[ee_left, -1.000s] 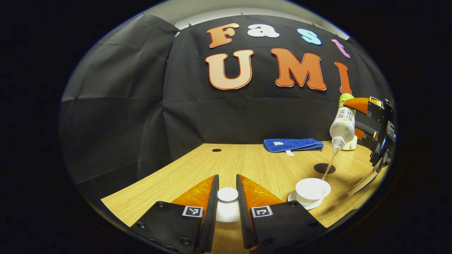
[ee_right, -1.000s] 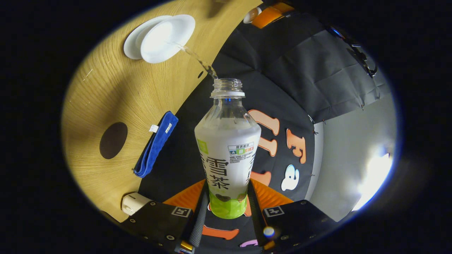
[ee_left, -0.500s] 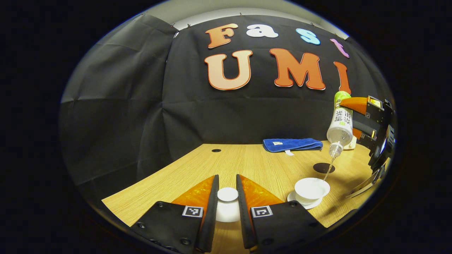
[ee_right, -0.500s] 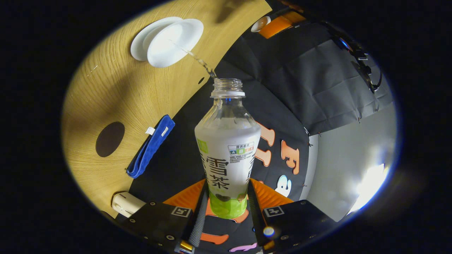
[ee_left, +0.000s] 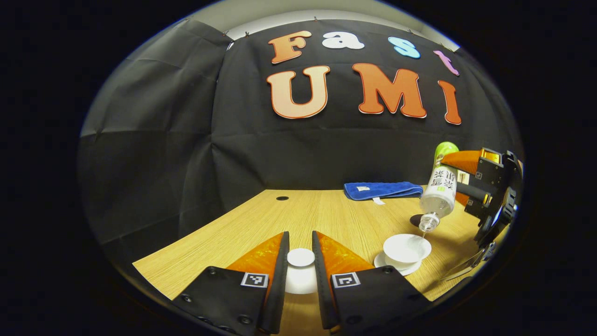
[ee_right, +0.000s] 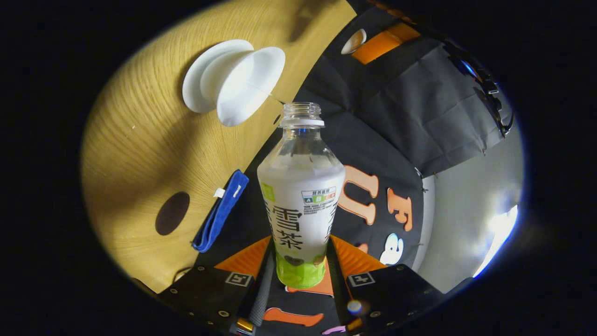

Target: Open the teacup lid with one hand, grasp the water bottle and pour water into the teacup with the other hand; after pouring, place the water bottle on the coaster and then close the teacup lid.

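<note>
White teacup (ee_left: pixel 406 246), blue towel (ee_left: pixel 382 190), dark coaster (ee_right: pixel 172 213).

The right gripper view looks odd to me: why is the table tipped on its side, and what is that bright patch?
Right gripper view: the camera rides the tilted right gripper holding the water bottle, so the table swings up; bright glare washes out the lower right, and a soft shadow crosses the wood. Left gripper view: the fisheye bends the table's edges; the teacup stays sharp.

Dim, sharp fisheye pictures; overhead glare, soft table (ee_left: pixel 326 214) shadows.
</note>
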A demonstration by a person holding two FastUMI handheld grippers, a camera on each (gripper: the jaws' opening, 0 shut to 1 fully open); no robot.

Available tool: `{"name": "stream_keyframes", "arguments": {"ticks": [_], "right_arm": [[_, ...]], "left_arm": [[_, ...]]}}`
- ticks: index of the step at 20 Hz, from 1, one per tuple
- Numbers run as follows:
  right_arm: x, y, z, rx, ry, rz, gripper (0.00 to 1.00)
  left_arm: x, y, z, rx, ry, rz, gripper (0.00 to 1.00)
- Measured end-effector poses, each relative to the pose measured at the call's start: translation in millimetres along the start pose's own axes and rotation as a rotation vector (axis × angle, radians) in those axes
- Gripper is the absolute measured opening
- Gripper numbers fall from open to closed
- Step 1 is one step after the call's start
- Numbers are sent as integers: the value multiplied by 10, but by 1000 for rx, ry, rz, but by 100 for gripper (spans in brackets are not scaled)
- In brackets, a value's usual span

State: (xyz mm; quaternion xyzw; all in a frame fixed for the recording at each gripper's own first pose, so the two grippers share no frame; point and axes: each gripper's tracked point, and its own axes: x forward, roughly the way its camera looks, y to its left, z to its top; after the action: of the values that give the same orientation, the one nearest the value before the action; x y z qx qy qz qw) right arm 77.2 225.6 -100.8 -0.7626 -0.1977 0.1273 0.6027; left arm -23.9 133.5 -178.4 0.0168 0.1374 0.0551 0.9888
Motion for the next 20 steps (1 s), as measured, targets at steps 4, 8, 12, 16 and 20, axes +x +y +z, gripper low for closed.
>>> {"name": "stream_keyframes", "arguments": {"ticks": [4,8,12,16,20], "right_arm": [[-29,279,-4,268,51,110,60],[-113,516,78,556,77,235,60],[-100,431,-111,840,141,237,61],[-73,230,-386,1127,197,198,61],[-1,149,-710,1325,240,152,60]], "left_arm": [[-11,-120,55,-13,-3,-32,35],[-6,-210,102,-24,-15,-50,35],[14,-335,146,-27,-17,-71,35],[2,-533,283,-31,-43,-108,35],[11,-706,429,-19,-82,-136,33]]}}
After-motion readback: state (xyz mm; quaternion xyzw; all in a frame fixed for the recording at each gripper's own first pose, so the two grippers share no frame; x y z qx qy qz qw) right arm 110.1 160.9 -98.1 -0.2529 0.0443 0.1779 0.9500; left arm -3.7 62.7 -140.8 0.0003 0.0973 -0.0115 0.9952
